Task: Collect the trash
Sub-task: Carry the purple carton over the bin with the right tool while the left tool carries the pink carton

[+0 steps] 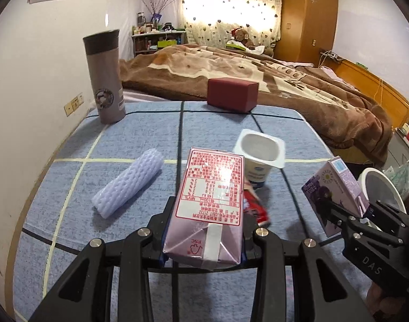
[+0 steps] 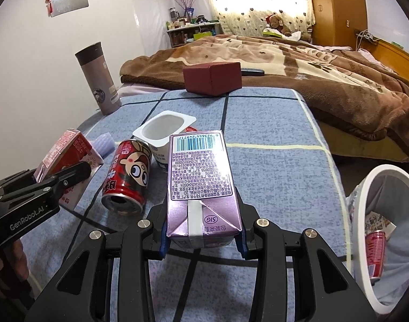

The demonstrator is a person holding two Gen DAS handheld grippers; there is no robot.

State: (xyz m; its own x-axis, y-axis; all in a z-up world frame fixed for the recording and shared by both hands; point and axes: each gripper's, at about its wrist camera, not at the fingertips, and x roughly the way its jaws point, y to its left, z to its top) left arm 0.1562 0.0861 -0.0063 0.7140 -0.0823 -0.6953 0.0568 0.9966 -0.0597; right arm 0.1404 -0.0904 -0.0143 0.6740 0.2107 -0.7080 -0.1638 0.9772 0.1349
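Left gripper (image 1: 204,230) clamps a pink rectangular drink carton (image 1: 209,204); right gripper (image 2: 203,230) clamps a purple rectangular drink carton (image 2: 201,187), both above the blue checked tablecloth (image 2: 271,174), left of the white-rimmed bin (image 2: 365,228).

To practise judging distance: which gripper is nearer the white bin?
Right. The right gripper, shut on a purple carton, has the white bin just off its right side. The left gripper, shut on a pink carton, sits farther, beyond the right one.

A home bedroom: blanket-covered bed (image 1: 258,75), curtained window (image 1: 231,2), wooden wardrobe (image 1: 306,16).
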